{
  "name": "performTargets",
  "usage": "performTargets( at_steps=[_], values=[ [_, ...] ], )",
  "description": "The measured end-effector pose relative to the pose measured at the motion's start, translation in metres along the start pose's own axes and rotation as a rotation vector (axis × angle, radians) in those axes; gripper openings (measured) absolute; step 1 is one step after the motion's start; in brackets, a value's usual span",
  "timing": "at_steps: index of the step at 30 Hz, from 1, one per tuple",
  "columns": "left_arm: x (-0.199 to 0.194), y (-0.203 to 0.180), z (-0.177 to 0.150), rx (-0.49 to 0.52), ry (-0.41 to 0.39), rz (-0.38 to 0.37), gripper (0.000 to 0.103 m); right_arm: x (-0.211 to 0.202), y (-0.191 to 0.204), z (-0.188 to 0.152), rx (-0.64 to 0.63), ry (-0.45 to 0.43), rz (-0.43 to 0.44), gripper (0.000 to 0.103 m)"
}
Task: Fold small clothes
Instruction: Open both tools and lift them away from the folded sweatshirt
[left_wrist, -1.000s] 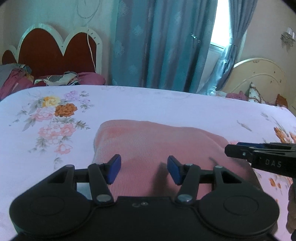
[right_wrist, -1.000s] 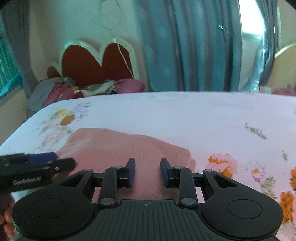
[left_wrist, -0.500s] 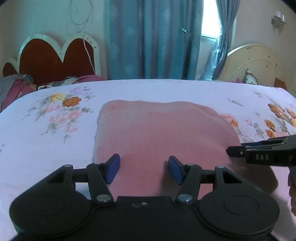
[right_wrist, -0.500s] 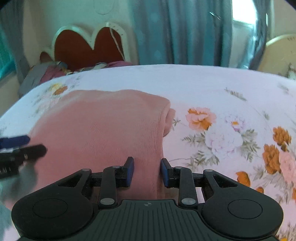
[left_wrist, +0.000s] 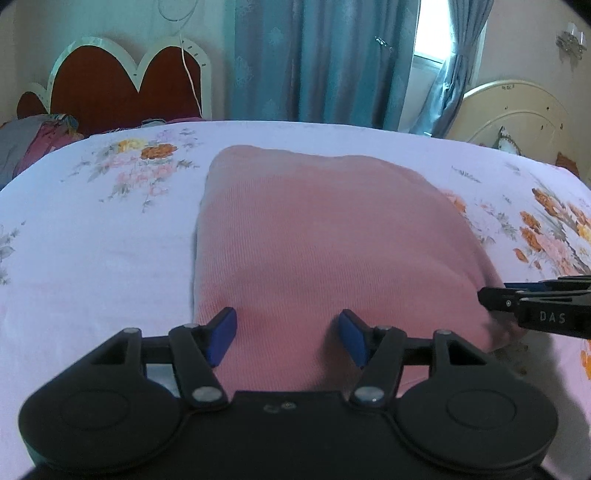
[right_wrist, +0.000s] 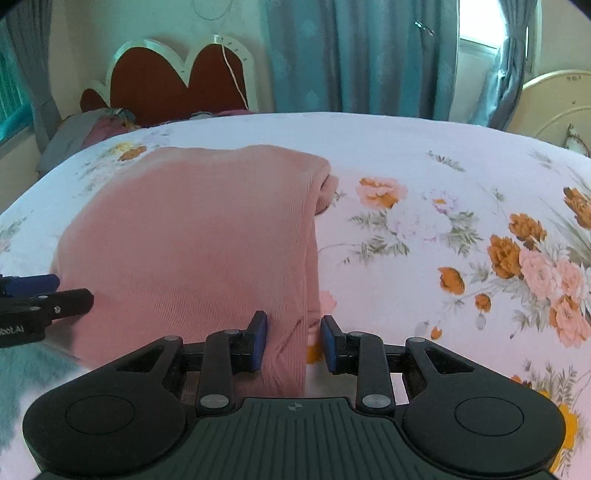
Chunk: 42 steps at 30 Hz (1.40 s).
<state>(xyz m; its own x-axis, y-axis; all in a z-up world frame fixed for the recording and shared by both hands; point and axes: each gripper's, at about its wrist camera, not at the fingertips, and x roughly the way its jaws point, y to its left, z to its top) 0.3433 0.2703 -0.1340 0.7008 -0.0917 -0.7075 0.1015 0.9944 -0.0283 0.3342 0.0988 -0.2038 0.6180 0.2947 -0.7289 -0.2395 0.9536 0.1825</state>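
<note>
A folded pink ribbed garment (left_wrist: 332, 240) lies flat on the floral bedsheet (left_wrist: 92, 240); it also shows in the right wrist view (right_wrist: 192, 236). My left gripper (left_wrist: 288, 338) is open, its blue pads over the garment's near edge, left of centre. My right gripper (right_wrist: 293, 341) is open, its pads on either side of the garment's right near edge, with cloth between them but not clamped. The right gripper's tip (left_wrist: 532, 302) shows at the garment's right corner in the left wrist view. The left gripper's tip (right_wrist: 40, 299) shows at the left in the right wrist view.
A red heart-shaped headboard (left_wrist: 122, 85) and a pile of clothes (left_wrist: 33, 140) are at the far left. Blue curtains (left_wrist: 325, 62) hang behind the bed. A cream headboard (left_wrist: 513, 114) stands at the far right.
Both grippers have dropped and tilted down toward the garment's near edge; the garment now fills more of each view. The right gripper's jaws have opened a little wider.
</note>
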Motion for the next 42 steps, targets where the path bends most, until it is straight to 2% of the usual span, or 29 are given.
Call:
performTargets(
  at_steps=[2,5,9,10,16,19,24,27,31,32,33,35,38,39,42],
  values=[
    [-0.001,0.000,0.000,-0.003,0.004,-0.004,0.065,-0.001,0.001,0.001,-0.002,0.024,-0.003,0.030],
    [0.001,-0.002,-0.001,0.006,0.006,-0.014,0.077,0.002,0.000,-0.001,0.002,0.036,-0.002,0.030],
    [0.004,-0.009,-0.001,0.021,0.016,-0.026,0.101,0.002,0.003,-0.002,-0.001,0.036,-0.015,0.031],
    [0.005,-0.011,-0.001,0.024,0.022,-0.030,0.103,0.002,0.002,-0.002,0.006,0.035,-0.012,0.031],
    [0.007,-0.011,-0.002,-0.009,0.024,-0.021,0.103,0.001,0.004,-0.002,0.000,0.037,-0.024,0.032],
    [0.006,-0.008,0.001,-0.089,0.038,-0.010,0.103,0.001,0.005,-0.003,0.003,0.036,-0.027,0.032],
    [0.006,0.005,0.003,-0.243,0.040,-0.034,0.103,0.000,0.005,-0.003,0.005,0.035,-0.039,0.038],
    [0.007,0.009,0.005,-0.251,0.054,-0.052,0.103,-0.001,0.009,0.001,-0.011,0.040,-0.055,0.039],
    [0.006,0.017,0.001,-0.311,0.017,-0.082,0.103,-0.001,0.011,-0.003,0.013,0.023,-0.075,0.039],
    [0.006,0.018,0.000,-0.320,0.011,-0.087,0.103,0.000,0.012,-0.006,0.008,0.014,-0.080,0.041],
    [0.005,0.018,0.000,-0.316,0.014,-0.087,0.103,-0.001,0.013,-0.007,-0.010,0.010,-0.103,0.053],
    [0.004,0.013,0.004,-0.282,0.034,-0.066,0.103,-0.001,0.010,-0.001,-0.021,0.035,-0.129,0.066],
    [-0.005,0.006,0.007,-0.240,0.055,-0.005,0.101,-0.015,-0.002,0.004,0.060,0.030,-0.090,0.066],
    [-0.012,0.004,0.007,-0.237,0.058,0.018,0.098,-0.021,-0.002,0.004,0.065,0.021,-0.089,0.066],
    [-0.042,0.001,0.006,-0.241,0.040,0.063,0.097,-0.049,0.000,-0.004,0.073,0.001,-0.035,0.066]
  ],
)
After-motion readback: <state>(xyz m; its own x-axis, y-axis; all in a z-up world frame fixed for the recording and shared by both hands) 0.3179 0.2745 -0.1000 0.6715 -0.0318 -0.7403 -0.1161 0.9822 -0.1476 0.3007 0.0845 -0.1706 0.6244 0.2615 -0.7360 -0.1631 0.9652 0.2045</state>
